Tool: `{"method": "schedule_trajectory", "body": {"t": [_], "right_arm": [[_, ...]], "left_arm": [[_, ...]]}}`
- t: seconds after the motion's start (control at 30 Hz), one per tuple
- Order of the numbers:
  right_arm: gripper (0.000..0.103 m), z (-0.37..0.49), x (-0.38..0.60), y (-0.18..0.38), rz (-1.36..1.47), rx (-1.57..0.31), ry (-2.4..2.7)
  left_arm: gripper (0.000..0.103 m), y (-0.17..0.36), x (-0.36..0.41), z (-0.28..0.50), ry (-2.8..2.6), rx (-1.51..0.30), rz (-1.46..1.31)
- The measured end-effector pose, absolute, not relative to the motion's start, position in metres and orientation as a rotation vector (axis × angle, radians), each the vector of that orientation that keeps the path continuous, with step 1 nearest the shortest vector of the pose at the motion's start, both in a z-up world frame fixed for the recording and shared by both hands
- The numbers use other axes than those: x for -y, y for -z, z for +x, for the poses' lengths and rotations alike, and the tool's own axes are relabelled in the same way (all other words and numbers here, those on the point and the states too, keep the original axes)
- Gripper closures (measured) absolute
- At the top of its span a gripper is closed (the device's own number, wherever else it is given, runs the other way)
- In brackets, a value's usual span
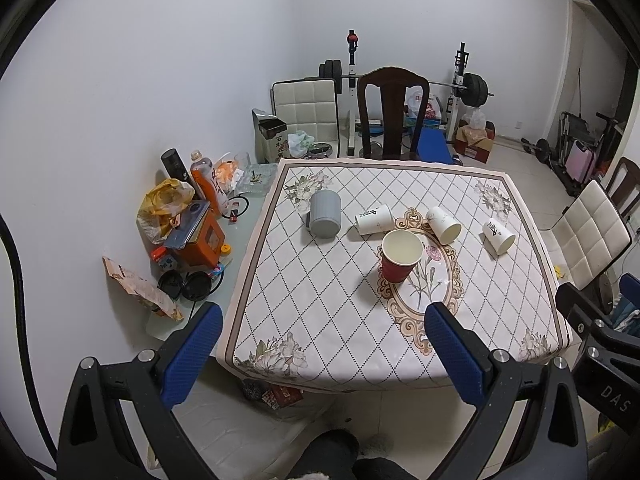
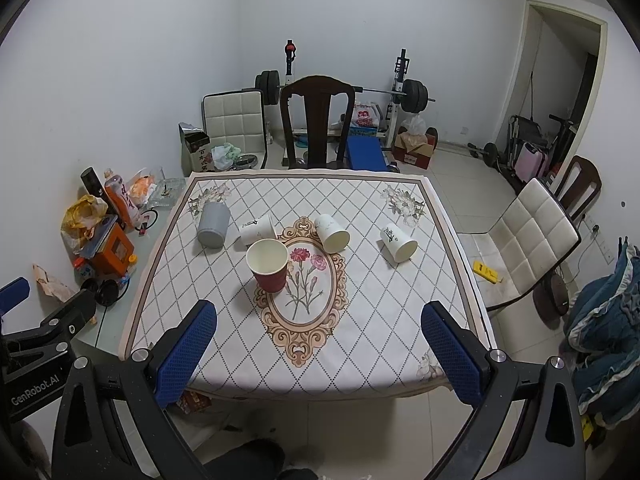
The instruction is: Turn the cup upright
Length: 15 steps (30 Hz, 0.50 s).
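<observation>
A red cup [image 1: 399, 257] [image 2: 269, 260] stands upright on the patterned tablecloth. Three white paper cups lie on their sides behind it: one to the left [image 1: 374, 219] [image 2: 258, 229], one in the middle [image 1: 443, 225] [image 2: 332, 233], one to the right [image 1: 498, 237] [image 2: 398, 244]. A grey mug [image 1: 325, 213] [image 2: 213, 225] lies at the far left, base toward me. My left gripper [image 1: 326, 354] is open and empty, held back over the table's near edge. My right gripper [image 2: 320, 354] is open and empty, also over the near edge.
The table [image 1: 304, 344] [image 2: 360, 360] has a dark wooden chair [image 1: 392, 112] [image 2: 316, 120] behind it and a white padded chair [image 2: 528, 248] at its right. Bottles, bags and boxes [image 1: 188, 216] clutter a glass side surface on the left. Gym equipment stands at the back wall.
</observation>
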State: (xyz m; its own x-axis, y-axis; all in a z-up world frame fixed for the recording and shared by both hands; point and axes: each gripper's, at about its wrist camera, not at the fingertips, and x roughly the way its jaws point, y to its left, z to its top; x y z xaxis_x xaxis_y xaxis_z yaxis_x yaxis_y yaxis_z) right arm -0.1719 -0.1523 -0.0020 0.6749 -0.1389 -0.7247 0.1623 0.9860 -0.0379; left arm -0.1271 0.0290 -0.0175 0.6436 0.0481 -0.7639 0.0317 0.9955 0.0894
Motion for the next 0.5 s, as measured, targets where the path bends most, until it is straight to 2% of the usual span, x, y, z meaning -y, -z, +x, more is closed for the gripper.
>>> {"method": "schedule_trajectory", "body": {"t": [0.5], "right_arm": [[0.0,-0.172,0.1533,0.0012,0.03,-0.815,0.168]], "left_arm": [[0.0,0.0172,-0.0291,-0.128,-0.006,-0.868,0.098]]}}
